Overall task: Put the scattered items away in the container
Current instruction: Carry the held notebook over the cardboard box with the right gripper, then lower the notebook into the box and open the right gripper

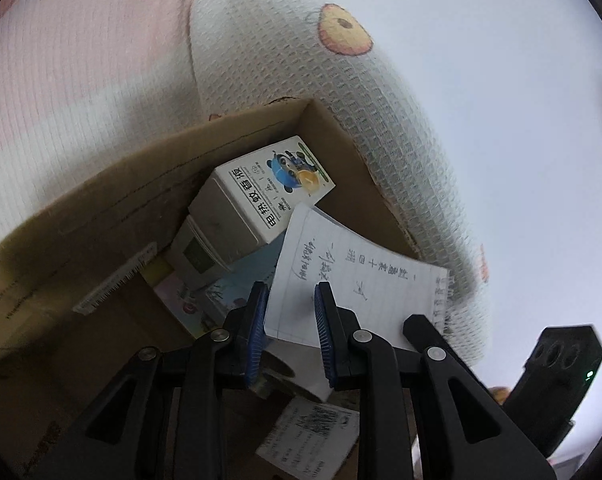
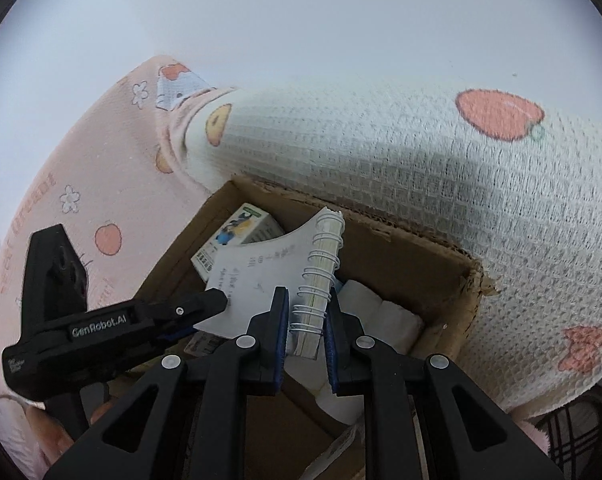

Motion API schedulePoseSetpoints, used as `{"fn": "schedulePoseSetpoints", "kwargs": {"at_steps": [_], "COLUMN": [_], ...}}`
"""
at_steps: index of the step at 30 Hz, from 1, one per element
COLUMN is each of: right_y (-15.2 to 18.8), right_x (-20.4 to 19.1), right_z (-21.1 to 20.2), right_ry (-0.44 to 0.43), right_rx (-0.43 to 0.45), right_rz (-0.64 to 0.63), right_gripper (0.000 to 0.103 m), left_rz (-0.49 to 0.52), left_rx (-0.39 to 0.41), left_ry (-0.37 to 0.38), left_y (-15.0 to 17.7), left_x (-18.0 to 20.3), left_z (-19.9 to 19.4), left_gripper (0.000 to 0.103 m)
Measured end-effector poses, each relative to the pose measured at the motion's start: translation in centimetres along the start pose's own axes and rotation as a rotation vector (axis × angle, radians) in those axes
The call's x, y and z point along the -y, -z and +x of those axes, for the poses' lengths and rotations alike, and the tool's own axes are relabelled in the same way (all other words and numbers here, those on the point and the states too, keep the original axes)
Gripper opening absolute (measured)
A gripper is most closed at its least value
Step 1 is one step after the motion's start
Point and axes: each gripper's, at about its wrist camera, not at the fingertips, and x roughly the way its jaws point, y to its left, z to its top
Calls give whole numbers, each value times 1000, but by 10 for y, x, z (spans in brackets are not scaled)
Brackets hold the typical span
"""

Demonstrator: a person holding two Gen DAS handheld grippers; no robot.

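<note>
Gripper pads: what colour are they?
Blue, ribbed pads, clearest in the left wrist view.

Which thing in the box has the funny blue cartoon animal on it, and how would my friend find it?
Look for the brown cardboard box sitting against the waffle-textured blanket. In its far corner, behind the spiral notebook with handwriting, lies a small white carton. It alone has a printed blue cartoon animal on it, plus bold black characters down one side.

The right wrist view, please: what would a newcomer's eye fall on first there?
First, the spiral notebook, held over the open cardboard box with the right tool shut on its wire-bound edge while the left tool holds the opposite side. Then the small printed carton lying in the box's far corner, and the fruit-patterned blanket behind the box.
</note>
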Motion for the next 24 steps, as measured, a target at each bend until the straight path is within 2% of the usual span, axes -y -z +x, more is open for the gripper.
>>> {"fn": "schedulePoseSetpoints", "kwargs": {"at_steps": [5,9,13,16,20,24], "right_y": [2,3,4,5,4,4], "right_x": [-3,-5,-6,-9,-17,-24], "right_z": [1,3,6,7,7,13], "right_ry": [53,112,176,187,188,207], "right_rx": [17,18,-4,-18,-36,-112], "right_rz": [10,13,10,12,11,2], "right_gripper": [14,15,16,16,16,23], "left_rz": [-35,-27,-60,-27,-67,-52], "left_rx": [-18,-25,-71,-82,-102,-95], "left_ry": [-31,-29,20,-22,6,-16], "left_y": [4,13,20,25,18,17], "left_x": [0,1,2,8,2,4], "left_z": [-1,-6,-3,3,15,23], "left_gripper": [27,28,31,32,31,29]}}
